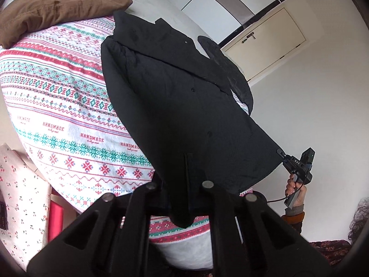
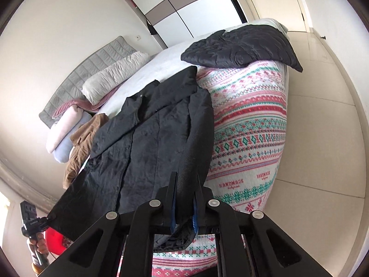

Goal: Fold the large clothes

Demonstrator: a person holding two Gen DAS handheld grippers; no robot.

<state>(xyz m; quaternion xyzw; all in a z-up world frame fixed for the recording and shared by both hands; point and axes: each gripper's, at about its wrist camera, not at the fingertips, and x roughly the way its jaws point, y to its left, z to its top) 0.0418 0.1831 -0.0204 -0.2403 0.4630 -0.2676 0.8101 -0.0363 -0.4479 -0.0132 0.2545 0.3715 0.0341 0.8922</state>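
The black coat (image 1: 184,97) lies lengthwise on the bed (image 2: 249,124), collar at the far end toward the pillows (image 2: 110,76) and hem at the near end, raised off the patterned bedspread (image 1: 57,106). Its long axis runs straight away from both sets of jaws. Each near hem corner is pinched in one tool: the left gripper (image 1: 180,198) is clenched on the corner that hangs down between its fingers, and the right gripper (image 2: 184,210) is clenched on the opposite corner, with cloth bunched between its blue-lined pads. Both hands are equally near the hem, one at each side (in the left wrist view the right tool shows at the coat's right edge, held by the person's hand (image 1: 294,190)).

Judgement: the coming move is likely a hem-to-collar fold, so both corners would travel together along the long axis toward the far end.

The coat is dark, matt and fairly heavy-looking, with a lapel front, small buttons and the sleeves laid inward. The front panel is spread mostly flat with shallow wrinkles.

Further out, a brown garment (image 1: 60,4) lies at the coat's far left, and a quilted dark jacket (image 2: 242,46) rests at its far right.
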